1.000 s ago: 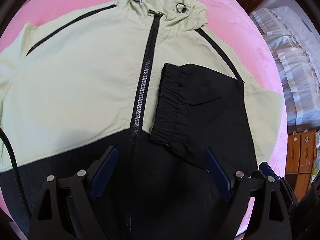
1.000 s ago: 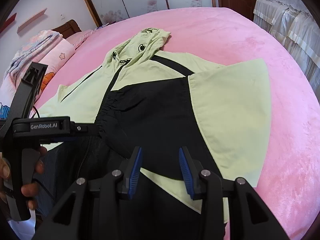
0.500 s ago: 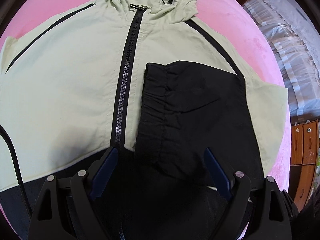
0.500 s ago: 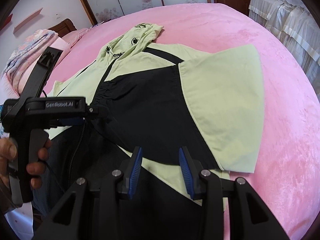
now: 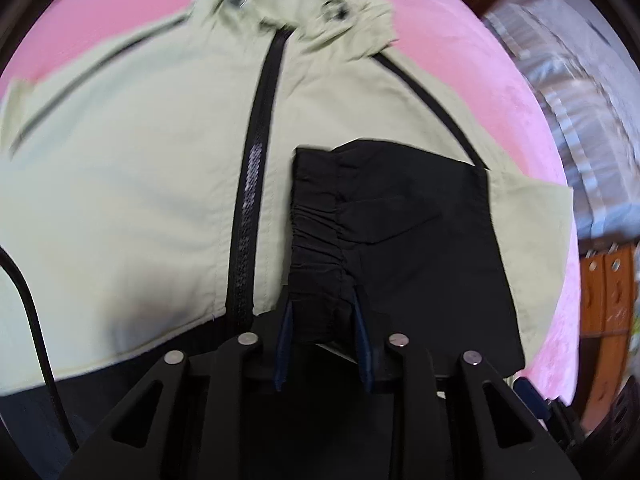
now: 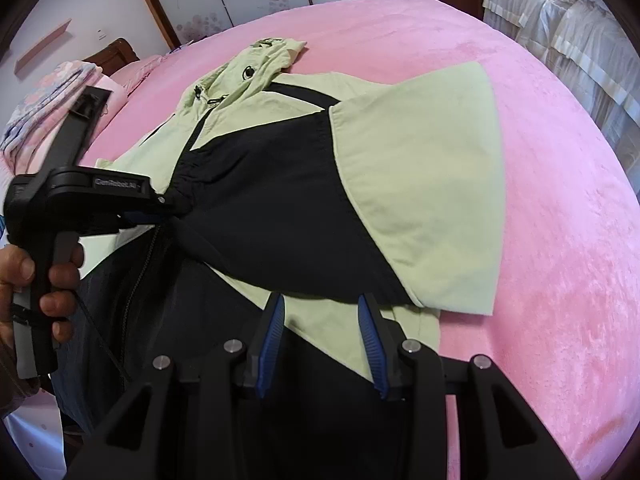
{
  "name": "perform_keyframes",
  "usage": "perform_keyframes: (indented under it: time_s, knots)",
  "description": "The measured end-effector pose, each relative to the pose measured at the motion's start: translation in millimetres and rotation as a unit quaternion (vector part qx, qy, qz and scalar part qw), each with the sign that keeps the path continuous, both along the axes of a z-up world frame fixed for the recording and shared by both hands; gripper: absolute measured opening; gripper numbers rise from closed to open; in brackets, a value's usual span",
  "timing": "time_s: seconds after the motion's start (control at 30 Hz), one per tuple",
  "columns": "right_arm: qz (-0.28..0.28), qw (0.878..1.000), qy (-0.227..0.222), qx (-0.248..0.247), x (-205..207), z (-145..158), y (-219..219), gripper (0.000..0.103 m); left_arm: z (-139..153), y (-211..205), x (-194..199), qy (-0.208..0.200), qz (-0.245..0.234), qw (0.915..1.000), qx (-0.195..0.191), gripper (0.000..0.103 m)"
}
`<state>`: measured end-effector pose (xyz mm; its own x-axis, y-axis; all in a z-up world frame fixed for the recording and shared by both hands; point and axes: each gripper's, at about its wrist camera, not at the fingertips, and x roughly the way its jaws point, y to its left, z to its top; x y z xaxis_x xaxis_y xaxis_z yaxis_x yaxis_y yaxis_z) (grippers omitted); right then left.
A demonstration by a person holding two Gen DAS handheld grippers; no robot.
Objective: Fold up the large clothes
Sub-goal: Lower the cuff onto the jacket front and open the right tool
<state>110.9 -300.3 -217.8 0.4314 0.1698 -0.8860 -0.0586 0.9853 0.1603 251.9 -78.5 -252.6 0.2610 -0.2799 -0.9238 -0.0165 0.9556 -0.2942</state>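
On the pink bed (image 6: 560, 240), our left claw (image 5: 322, 320) pinches the black cuff (image 5: 316, 240) of the jacket (image 5: 140, 200) sleeve; our right claw (image 6: 320, 320) hovers half-open, empty. We should lay the sleeve flat, parallel to the zip (image 5: 250, 208).

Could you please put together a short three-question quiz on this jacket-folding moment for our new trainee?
1. True or false: the left gripper is shut on the black sleeve cuff.
2. Which surface does the jacket lie on? A) a wooden floor B) a pink bed C) a white table
3. Fill in: the right gripper is ____, with nothing between its fingers.

Key
1. True; the cuff is bunched between the blue pads.
2. B.
3. Open; it hovers over the jacket's lower front.
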Motion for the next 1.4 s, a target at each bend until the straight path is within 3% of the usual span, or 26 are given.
perform_keyframes:
  time_s: [0.1,0.43,0.67,0.77,0.8,0.87,1.0,1.1,1.13,1.2,1.3,1.37,1.4]
  knots:
    - [-0.012,1.000,0.000,-0.003,-6,2,-6,0.038,23,-8,0,-0.034,-0.013,0.9994,-0.001,0.015]
    - [-0.064,0.997,0.005,-0.051,-6,-12,-37,0.038,113,4,20,-0.147,0.001,0.9889,-0.022,0.013]
    - [-0.079,0.994,-0.026,-0.075,34,-19,-34,0.038,159,47,23,-0.230,0.038,0.9719,0.035,0.013]
    - [-0.072,0.993,-0.043,-0.088,48,-18,-26,0.037,148,82,30,-0.229,0.080,0.9671,0.078,0.013]
    - [-0.072,0.992,-0.045,-0.092,50,-19,-24,0.023,141,90,32,-0.221,0.088,0.9675,0.085,0.013]
    - [-0.070,0.993,-0.036,-0.083,54,-23,-22,0.016,115,107,35,-0.202,0.102,0.9683,0.104,0.013]
    - [-0.065,0.992,-0.021,-0.110,51,-32,-16,0.015,43,124,33,-0.137,0.105,0.9757,0.135,0.013]
    - [-0.059,0.992,0.000,-0.116,51,-34,-11,0.016,6,132,31,-0.105,0.109,0.9785,0.141,0.018]
    - [-0.053,0.992,0.002,-0.114,50,-31,-11,0.017,-3,137,31,-0.092,0.110,0.9811,0.130,0.022]
    - [-0.043,0.995,0.003,-0.090,48,-23,-13,0.037,0,143,31,-0.089,0.114,0.9837,0.106,0.026]
    - [-0.032,0.998,-0.015,-0.046,40,4,-15,0.054,18,152,34,-0.090,0.092,0.9890,0.072,0.033]
    - [-0.029,0.999,-0.028,-0.023,39,27,-17,0.059,30,155,35,-0.096,0.076,0.9908,0.058,0.040]
    - [-0.031,0.999,-0.032,-0.016,42,36,-18,0.060,35,154,36,-0.099,0.071,0.9910,0.056,0.050]
